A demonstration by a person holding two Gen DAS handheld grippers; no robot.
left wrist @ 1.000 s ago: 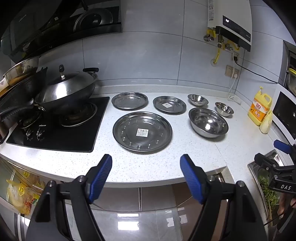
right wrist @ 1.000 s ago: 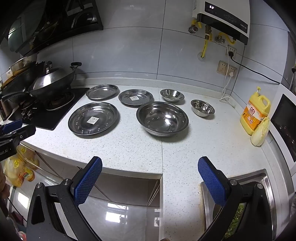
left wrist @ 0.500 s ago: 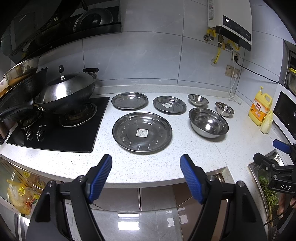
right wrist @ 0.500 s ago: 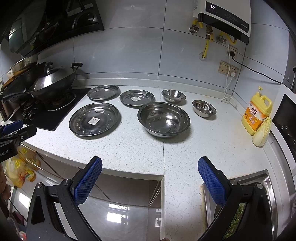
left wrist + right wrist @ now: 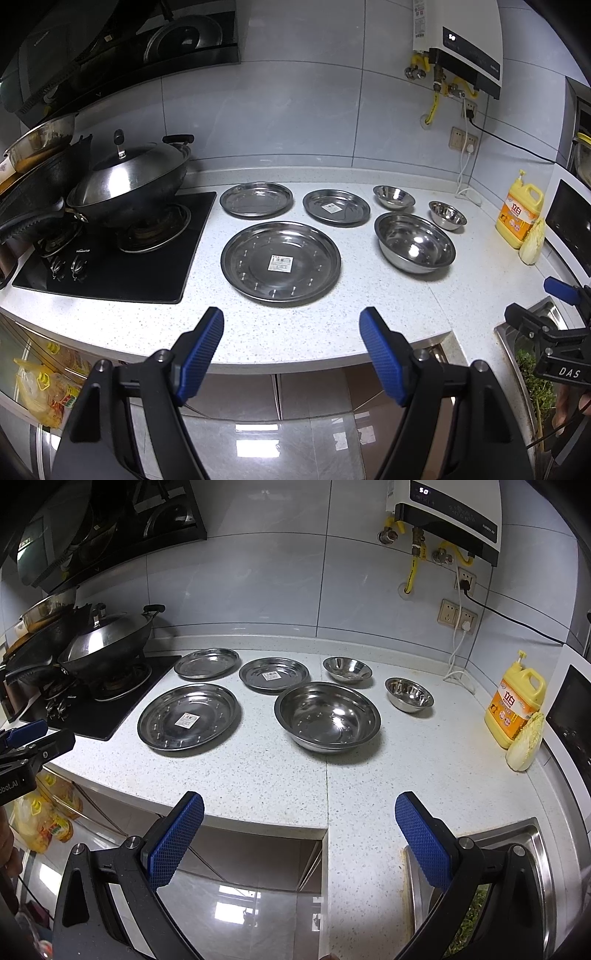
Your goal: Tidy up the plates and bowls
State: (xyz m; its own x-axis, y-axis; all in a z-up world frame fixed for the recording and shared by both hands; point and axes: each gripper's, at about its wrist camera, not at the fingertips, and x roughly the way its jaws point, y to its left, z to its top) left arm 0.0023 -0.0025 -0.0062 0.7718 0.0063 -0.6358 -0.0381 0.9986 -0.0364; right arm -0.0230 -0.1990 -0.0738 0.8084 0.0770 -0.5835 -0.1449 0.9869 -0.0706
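Observation:
Steel dishes lie on the white counter [image 5: 295,332]. A large plate [image 5: 280,263] with a sticker sits at the front, with two smaller plates [image 5: 256,198] [image 5: 336,206] behind it. A large bowl [image 5: 414,242] stands to the right, and two small bowls [image 5: 393,196] [image 5: 447,215] lie behind that. The right wrist view shows the large plate [image 5: 189,716], the large bowl [image 5: 327,716] and the small bowls [image 5: 347,669] [image 5: 409,695]. My left gripper [image 5: 291,332] hangs open off the counter's front edge. My right gripper [image 5: 299,819] is open too, empty, in front of the large bowl.
A lidded wok [image 5: 129,184] sits on the black gas hob [image 5: 110,258] at the left. A yellow detergent bottle [image 5: 519,216] and a cabbage piece [image 5: 532,242] stand at the right by a microwave. A steel sink [image 5: 480,867] lies at the front right. A water heater [image 5: 461,48] hangs on the wall.
The right gripper has crept slightly forward and up toward the counter. The left gripper has barely moved. Both stay open.

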